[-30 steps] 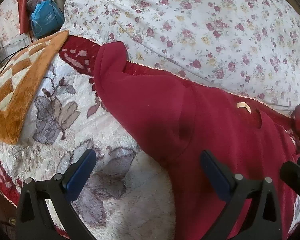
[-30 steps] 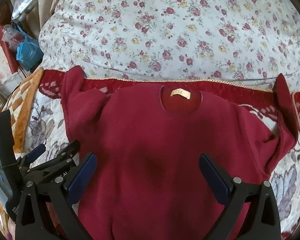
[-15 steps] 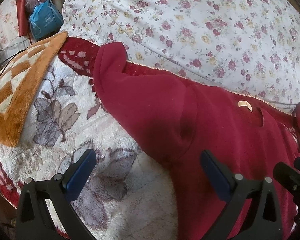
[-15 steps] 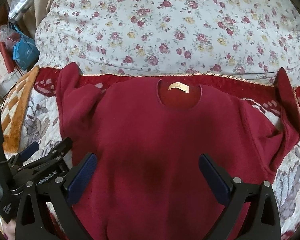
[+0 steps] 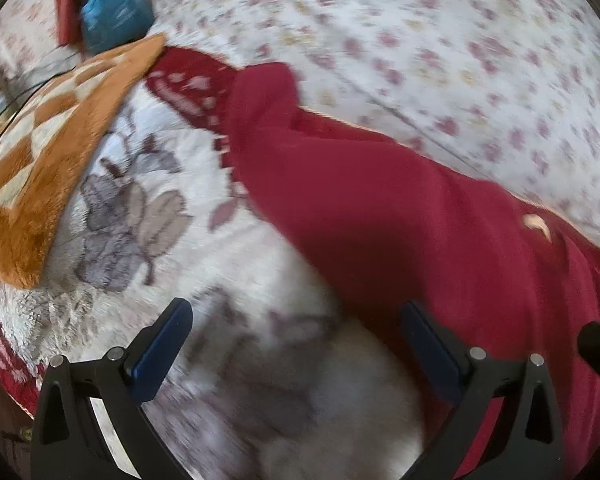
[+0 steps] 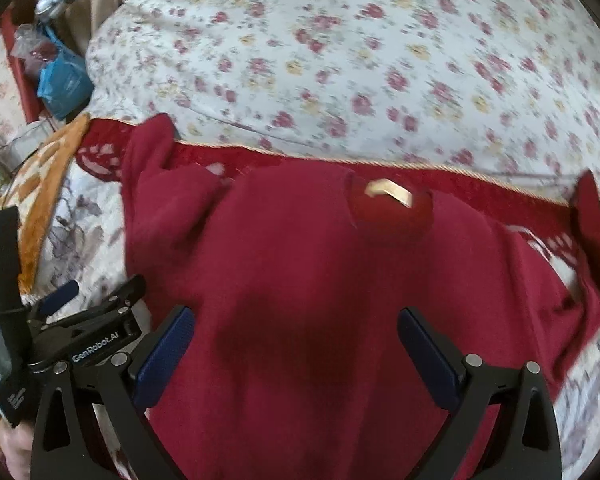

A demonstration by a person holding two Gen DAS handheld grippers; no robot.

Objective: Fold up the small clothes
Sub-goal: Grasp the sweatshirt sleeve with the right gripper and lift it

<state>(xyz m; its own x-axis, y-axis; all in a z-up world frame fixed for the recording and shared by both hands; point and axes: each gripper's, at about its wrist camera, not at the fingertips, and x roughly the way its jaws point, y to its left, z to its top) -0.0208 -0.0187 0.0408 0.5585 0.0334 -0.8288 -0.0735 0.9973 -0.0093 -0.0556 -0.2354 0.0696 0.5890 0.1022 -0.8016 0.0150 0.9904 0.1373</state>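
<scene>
A small dark red sweater [image 6: 320, 280] lies front up on a fleece blanket, neck label [image 6: 388, 192] toward the floral duvet. Its left sleeve [image 6: 152, 184] is bunched upward and its right sleeve [image 6: 592, 224] stands up at the far right. My right gripper [image 6: 296, 344] is open and empty, low over the sweater's chest. My left gripper [image 5: 296, 344] is open and empty over the sweater's left edge [image 5: 340, 216], one finger above the blanket, the other above red cloth. It also shows in the right wrist view [image 6: 88, 320], at the sweater's lower left.
A white floral duvet [image 6: 360, 60] bulges behind the sweater. The cream blanket with grey leaves [image 5: 140, 232] has a red border [image 6: 500, 192]. An orange checked rug [image 5: 40, 152] lies at the left. Blue and clear bags [image 6: 60, 76] sit at the far left.
Both views have shifted and blurred. The left gripper has moved slightly left and back from the sweater. The right gripper has come nearer the chest. Both stay open.
</scene>
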